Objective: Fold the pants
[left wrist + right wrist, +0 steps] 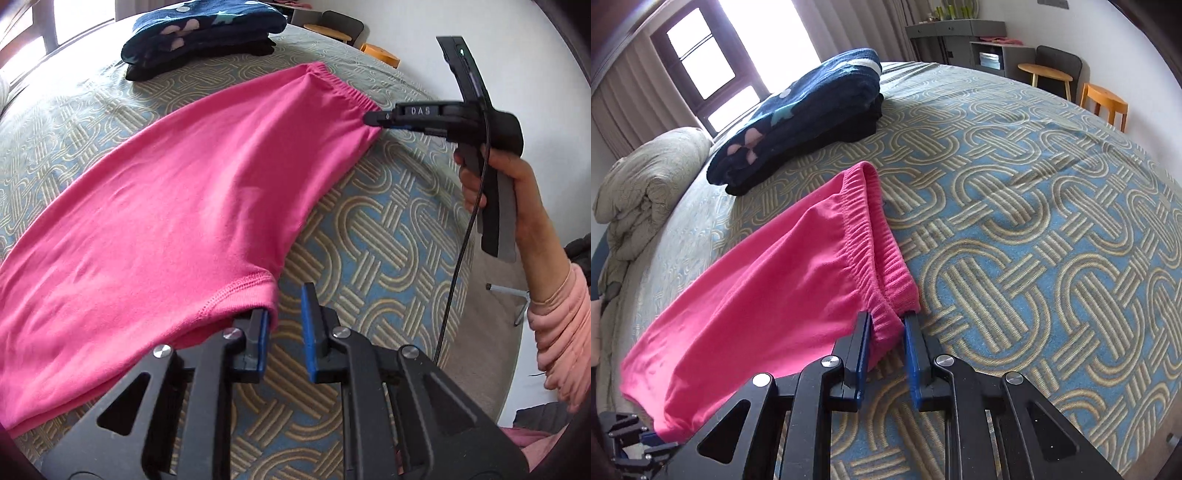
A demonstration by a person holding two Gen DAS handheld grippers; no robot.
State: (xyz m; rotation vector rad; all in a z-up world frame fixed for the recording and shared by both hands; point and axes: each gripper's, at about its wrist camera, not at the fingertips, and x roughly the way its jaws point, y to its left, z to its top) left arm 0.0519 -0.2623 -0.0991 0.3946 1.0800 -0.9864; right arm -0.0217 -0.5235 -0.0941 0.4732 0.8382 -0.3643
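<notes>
One pair of bright pink pants (177, 206) lies folded lengthwise on the bed (1034, 221), near the pile of dark clothes (798, 122). Right gripper (886, 354), marked "DAS", pinches the elastic waistband corner; left gripper (284, 332) fingers are parted, one pad touching the hem.

The pants (166, 206) are bright pink knit, folded lengthwise so that one leg lies over the other, and stretched out in a long band across the patterned bed cover. Their gathered elastic waistband (871, 243) forms one end, its near corner raised off the cover, while the stitched leg hem (236, 295) forms the other end. The cloth between is mostly smooth, with a few shallow creases, and sags slightly along its length.
</notes>
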